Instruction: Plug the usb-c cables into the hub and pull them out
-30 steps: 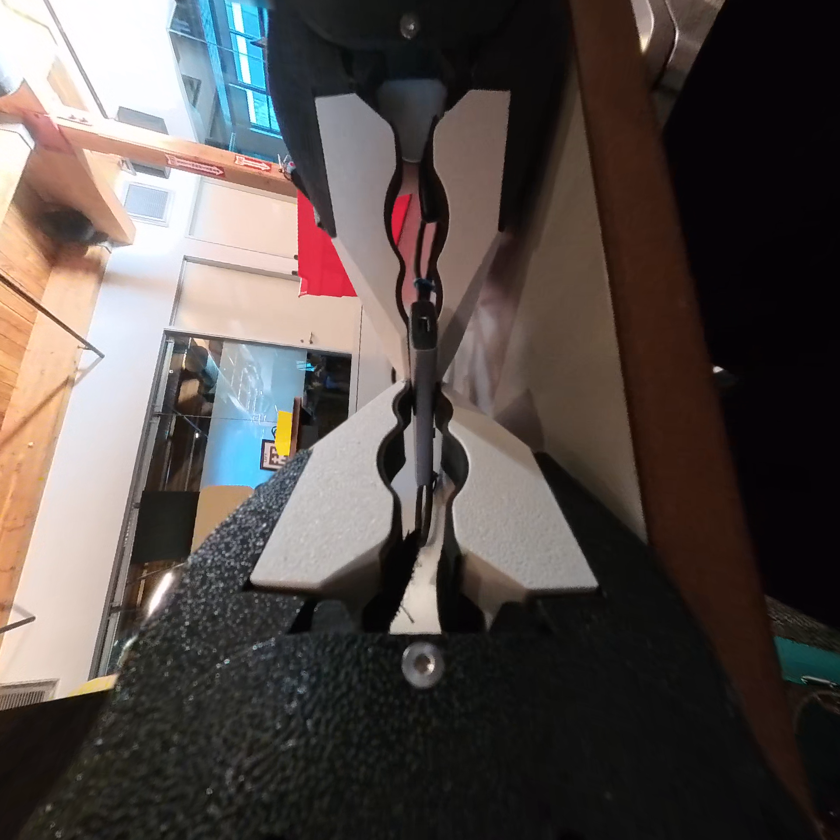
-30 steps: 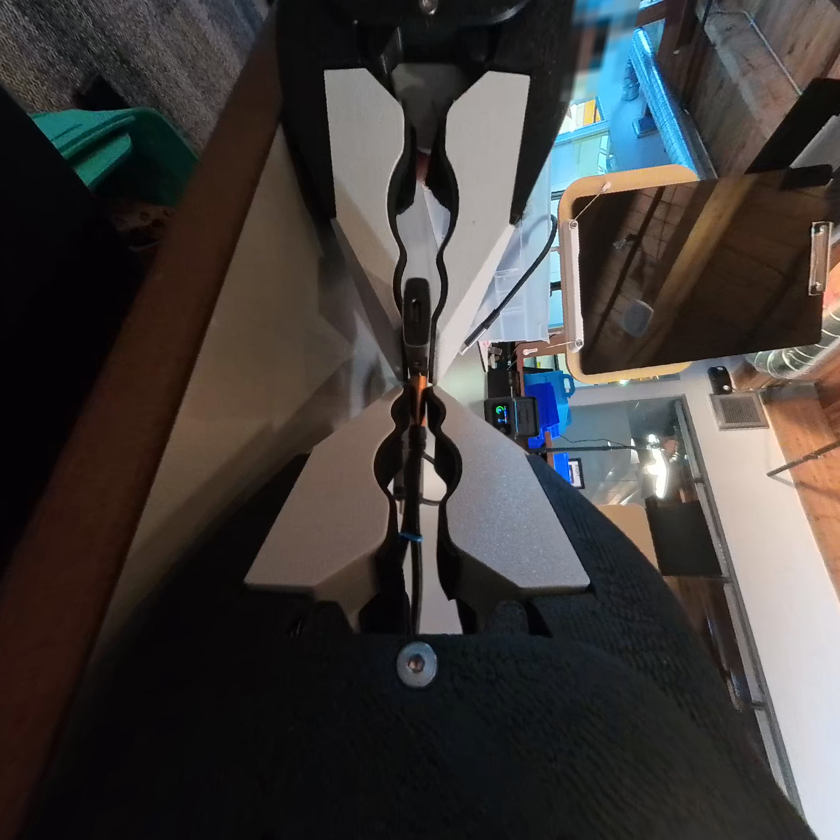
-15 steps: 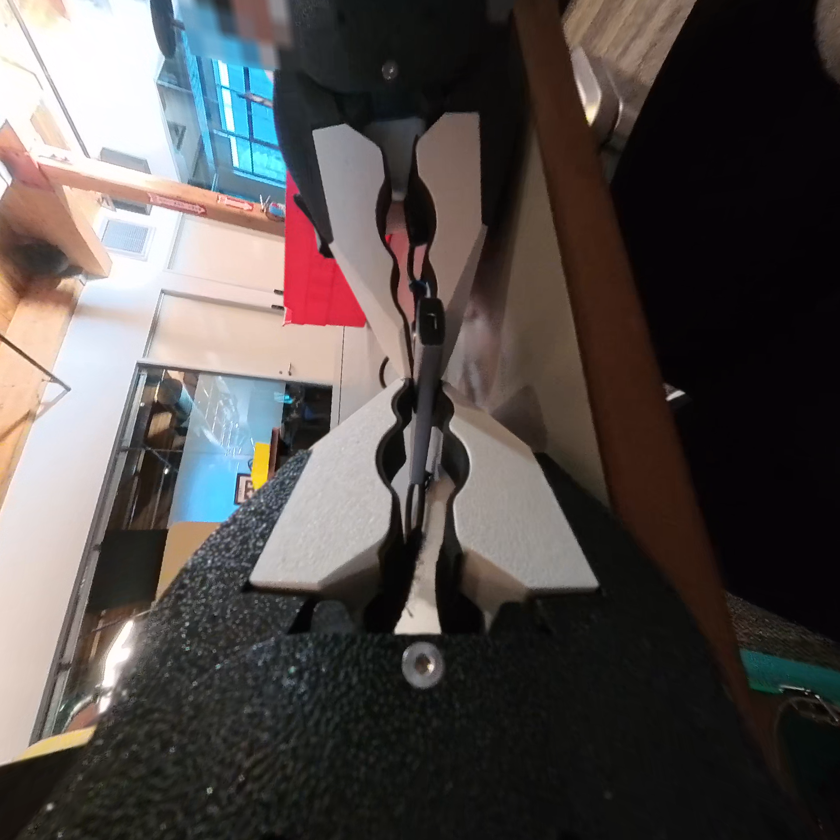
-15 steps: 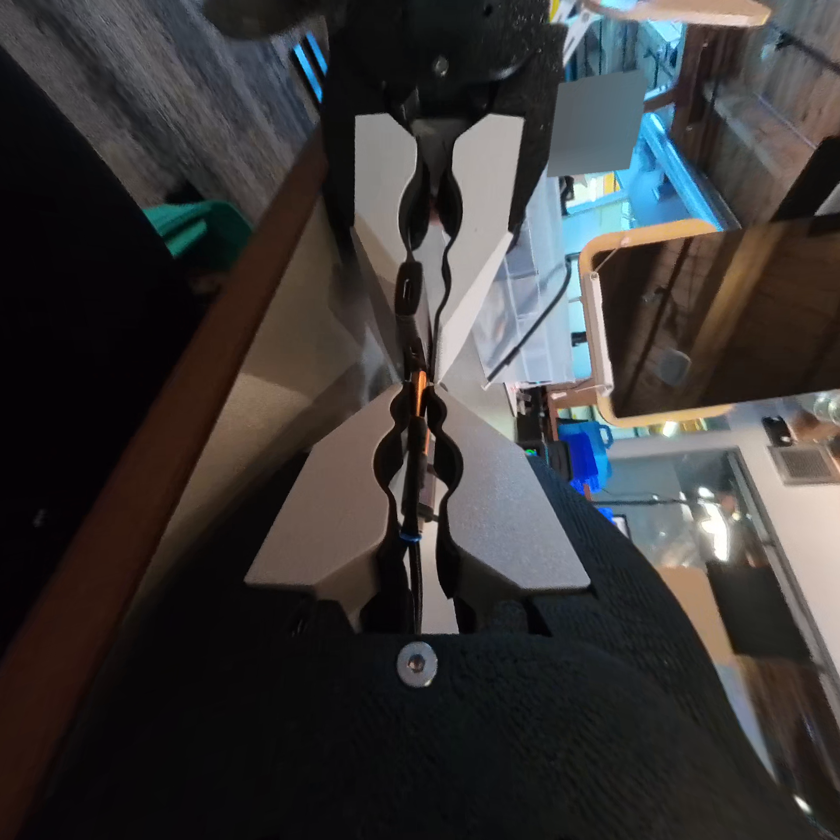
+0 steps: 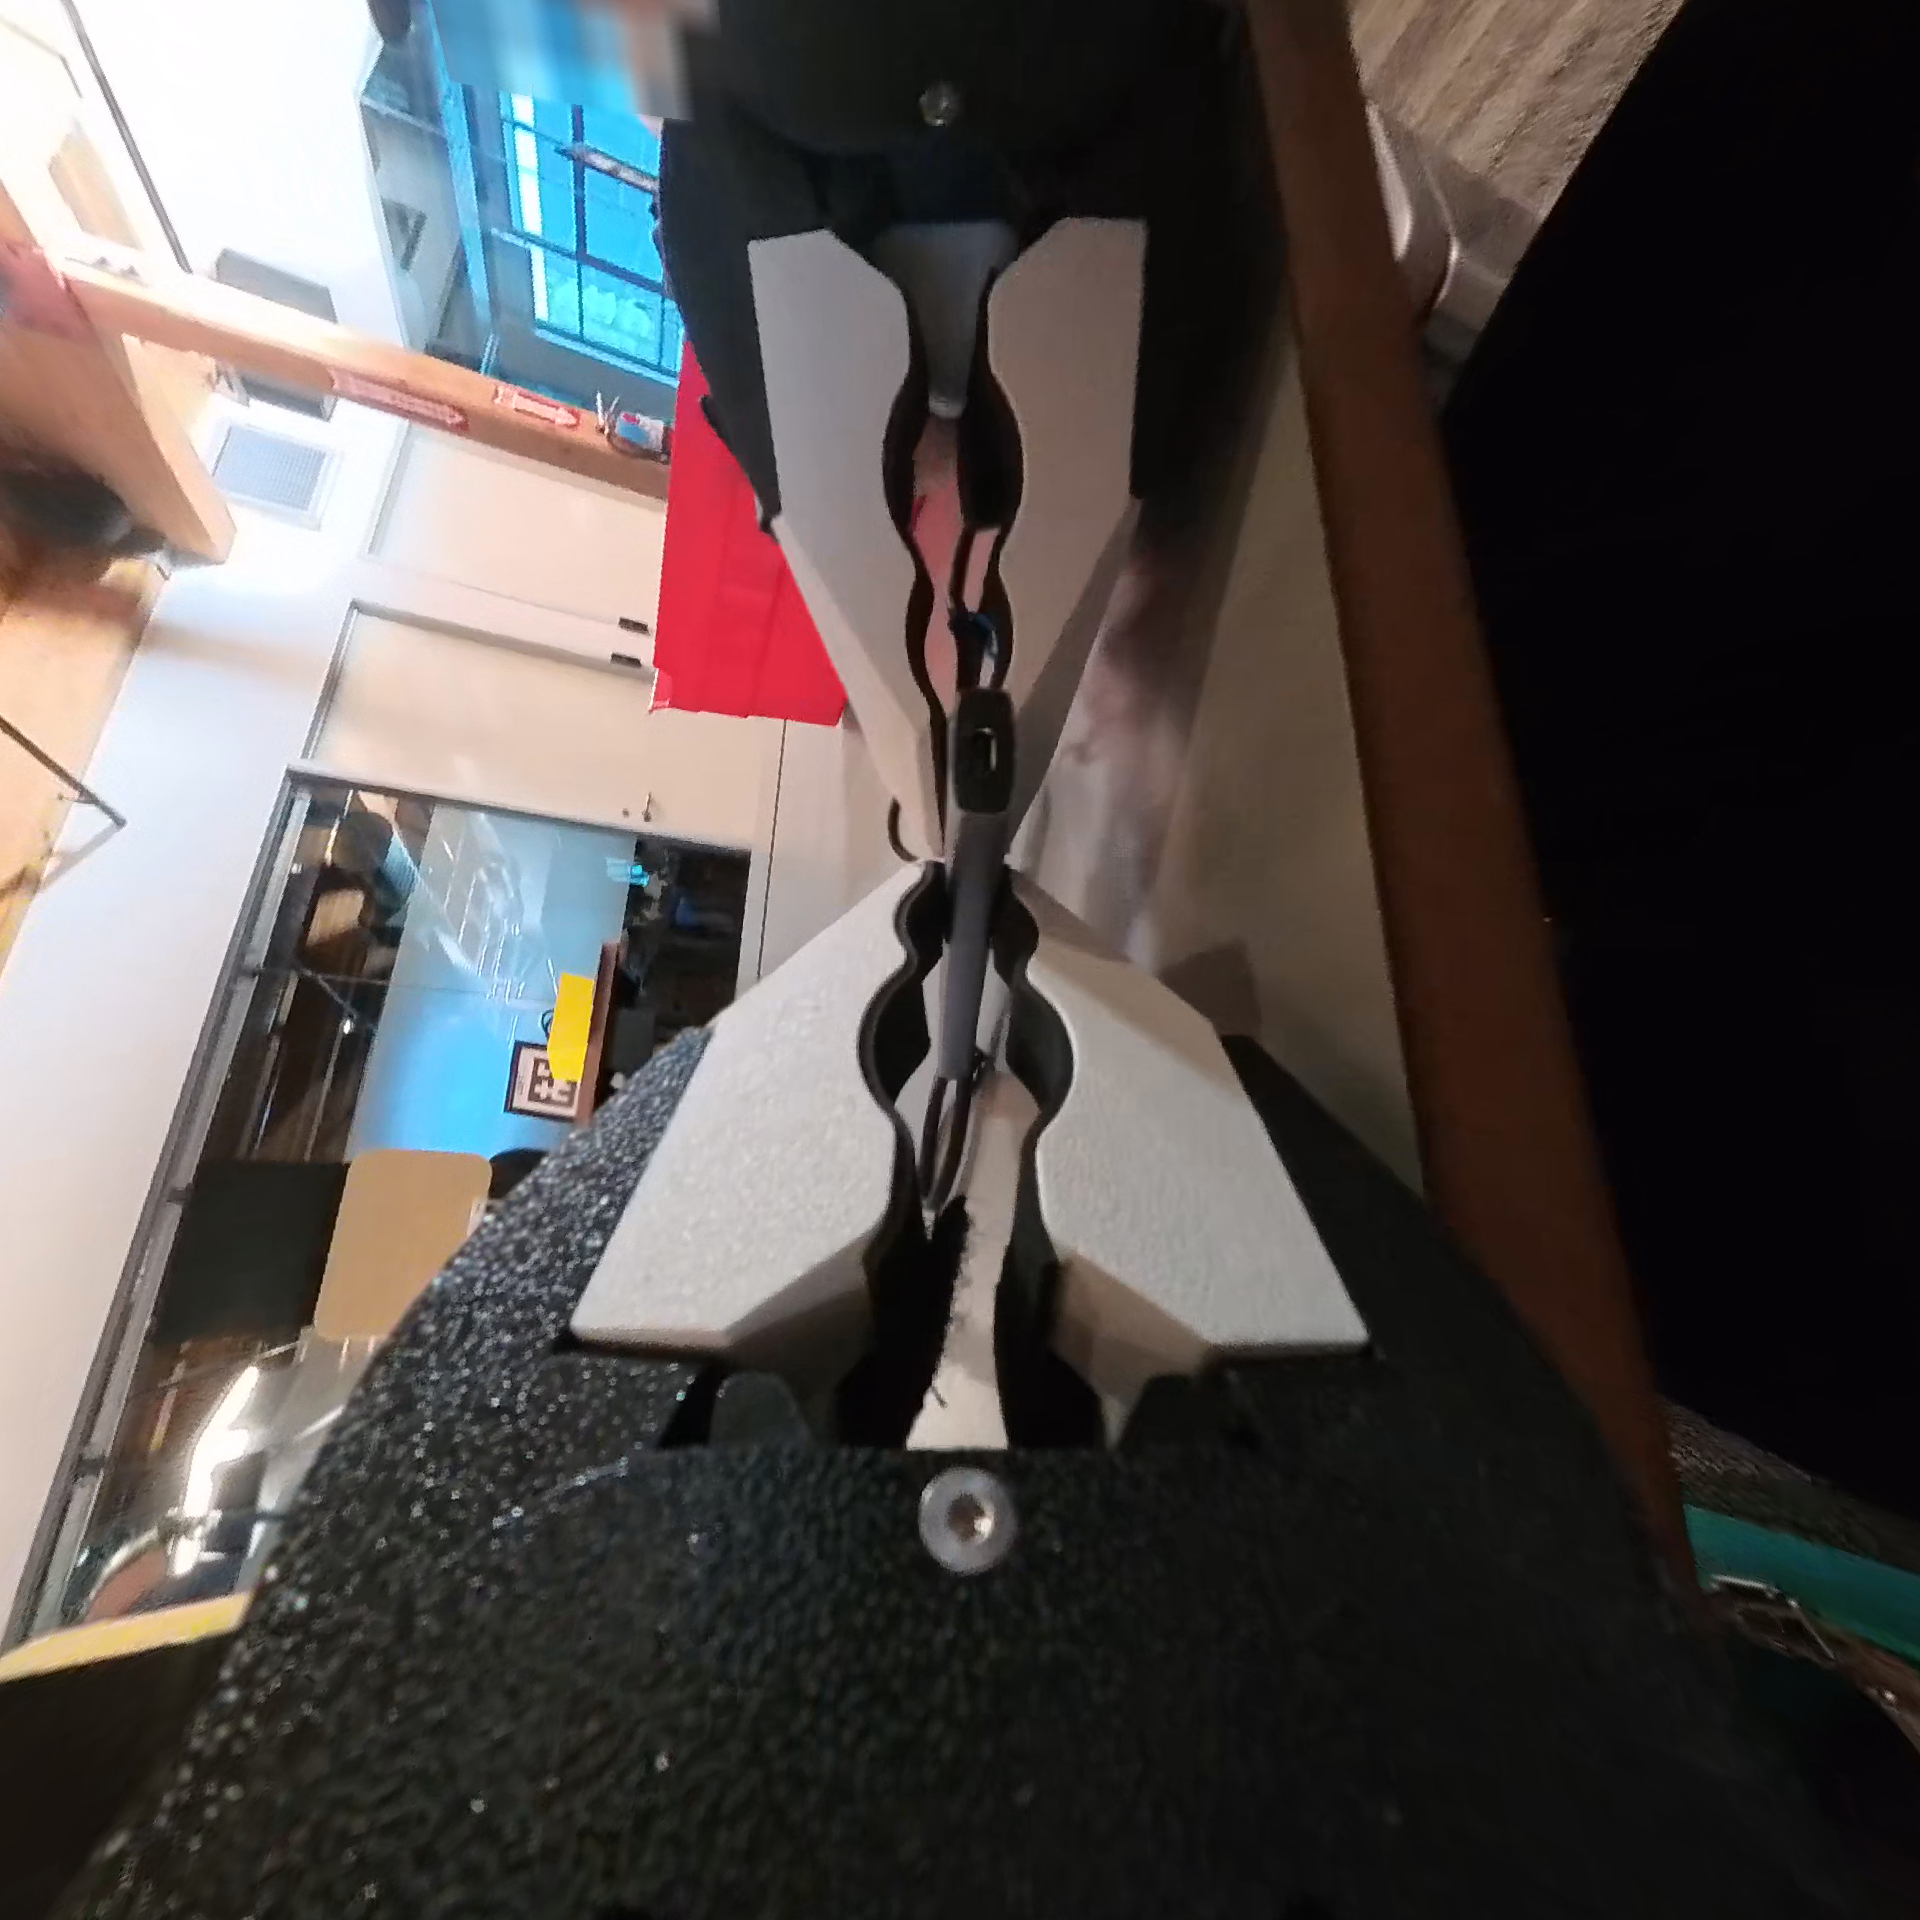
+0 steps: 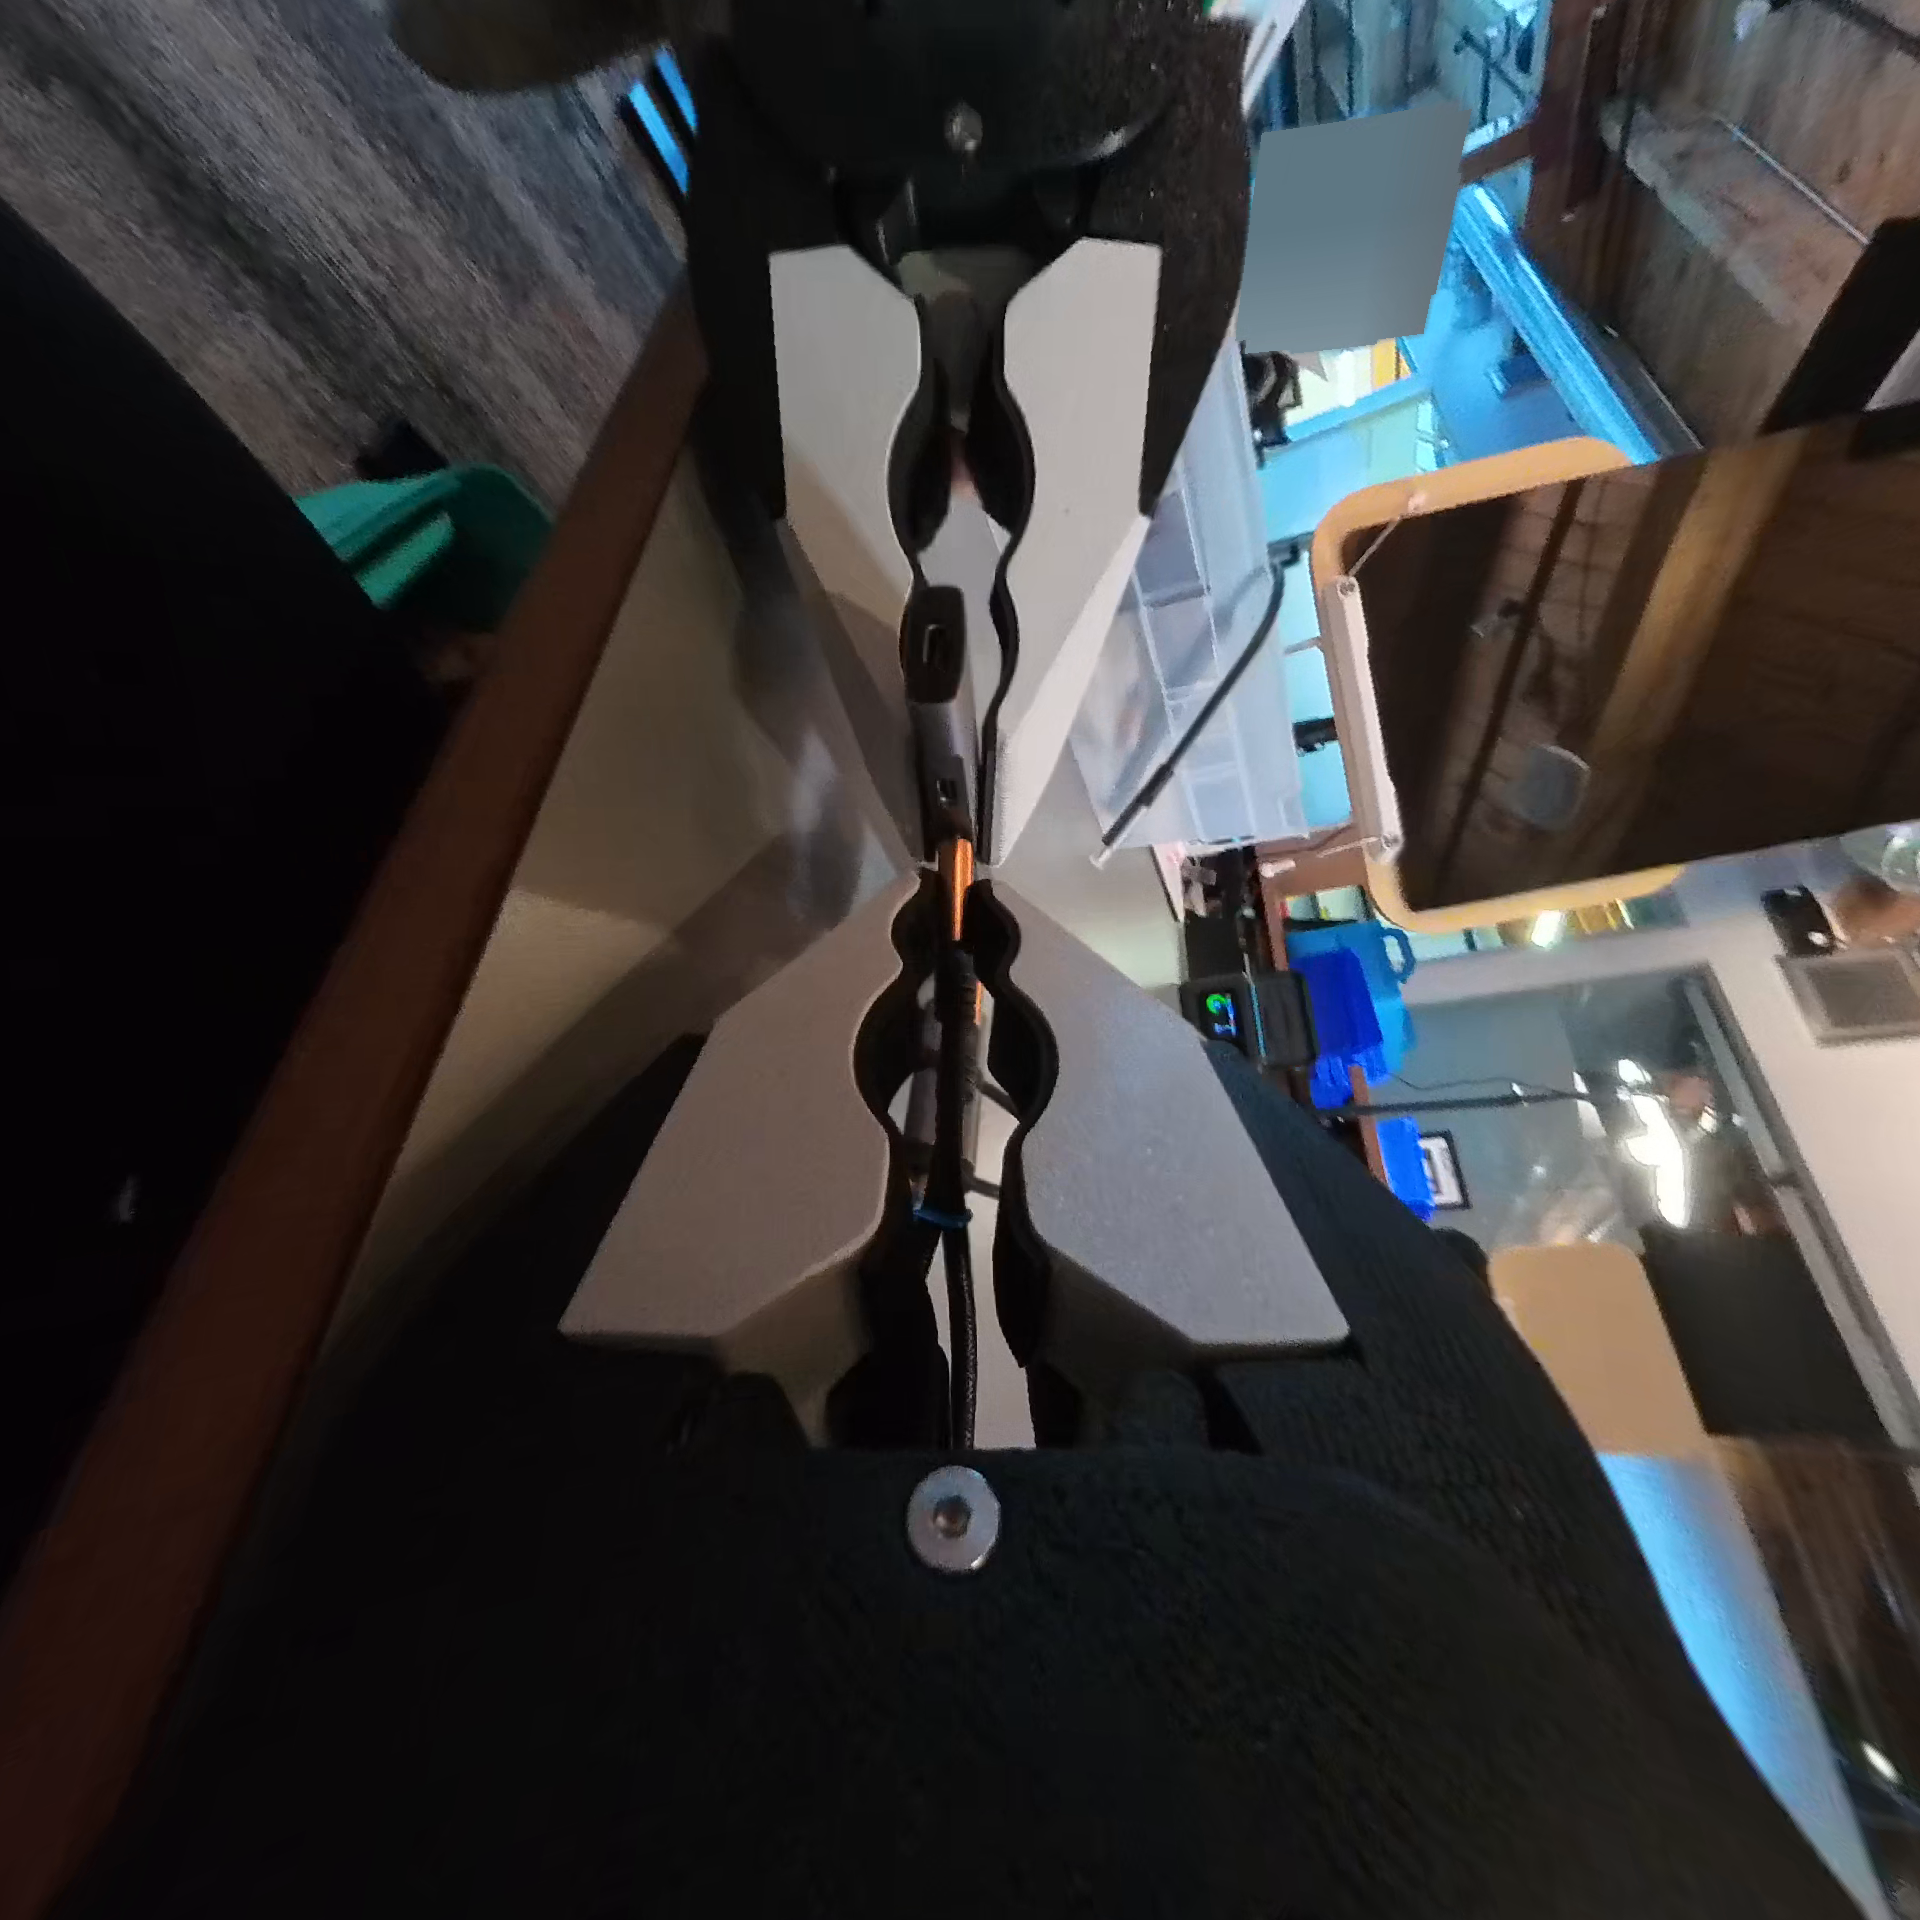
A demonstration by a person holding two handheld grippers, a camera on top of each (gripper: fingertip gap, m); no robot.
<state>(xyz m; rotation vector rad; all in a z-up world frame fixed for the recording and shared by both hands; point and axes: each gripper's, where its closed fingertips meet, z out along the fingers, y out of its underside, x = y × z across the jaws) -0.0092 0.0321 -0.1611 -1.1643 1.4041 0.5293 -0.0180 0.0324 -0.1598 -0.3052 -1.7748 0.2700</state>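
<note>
Because both tools face each other tip to tip over the pale table, any small tilt can spoil the joint. In the left wrist view, the left gripper is closed on the slim grey hub, which stands edge-on between its fingers and reaches forward past the tips; the black end of the hub, with its slot, lies just ahead, inside the mouth of the other tool. I judge that a twist of this hand could lever the hub sideways in the grip, since only its thin edges are pinched. In the right wrist view, the right gripper is clamped on the cable at its orange plug, the braided cord running back between the fingers toward the camera. The plug meets the hub's grey body directly ahead of the tips; whether it is fully seated I cannot tell. Pulling off-axis could bend the plug in its port, or let the plug slide through the fingers instead of coming free.
</note>
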